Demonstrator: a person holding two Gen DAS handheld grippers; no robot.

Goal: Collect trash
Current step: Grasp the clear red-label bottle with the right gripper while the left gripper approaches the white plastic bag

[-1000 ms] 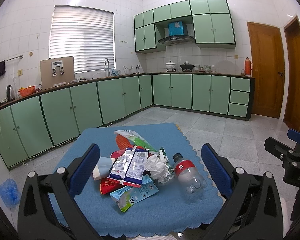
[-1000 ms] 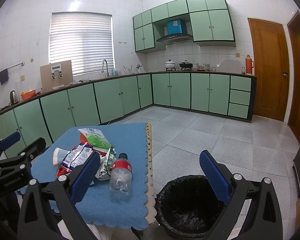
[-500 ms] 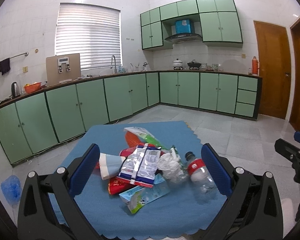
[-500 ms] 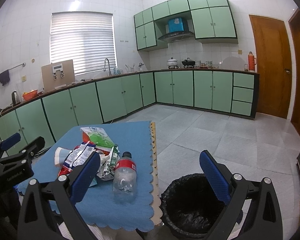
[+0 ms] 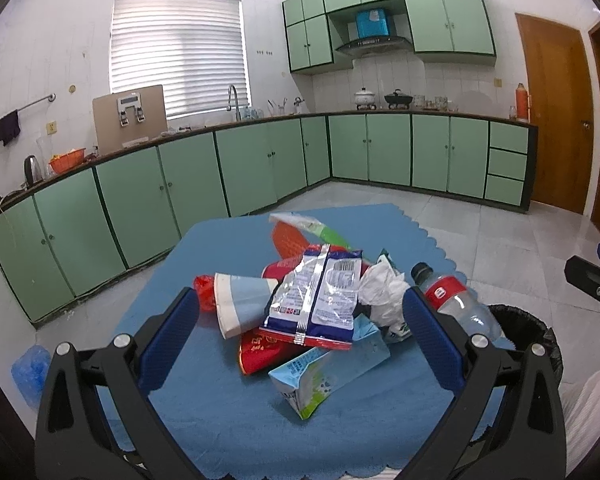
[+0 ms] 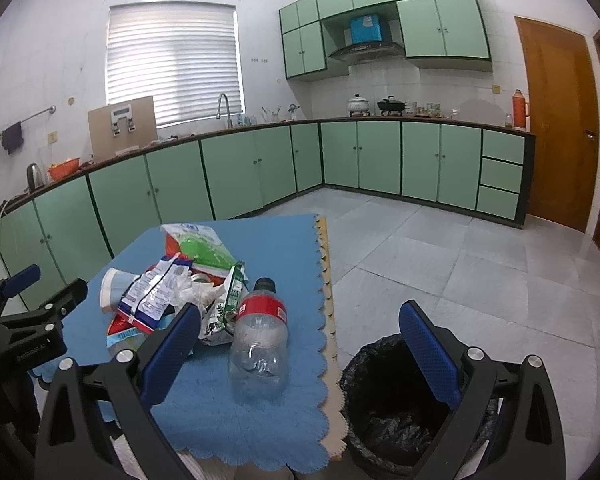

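Observation:
A pile of trash lies on a blue cloth (image 5: 228, 424) over a small table: a silver-blue snack bag (image 5: 318, 298), a paper cup (image 5: 240, 306), a milk carton (image 5: 328, 372), crumpled white paper (image 5: 382, 294), red wrappers and a clear plastic bottle with a red label (image 6: 260, 344). My left gripper (image 5: 300, 344) is open and empty, its jaws either side of the pile, just short of it. My right gripper (image 6: 300, 356) is open and empty, above the table's right edge. A black-lined trash bin (image 6: 396, 412) stands on the floor right of the table.
Green kitchen cabinets (image 5: 180, 184) run along the left and back walls. Grey tiled floor (image 6: 460, 264) lies beyond the table. Wooden doors (image 6: 556, 128) are at the right. A blue bag (image 5: 30, 372) lies on the floor at the left.
Both grippers have moved forward and slightly left toward the pile. The trash and bottle look nearer and larger. Nothing has been picked up.

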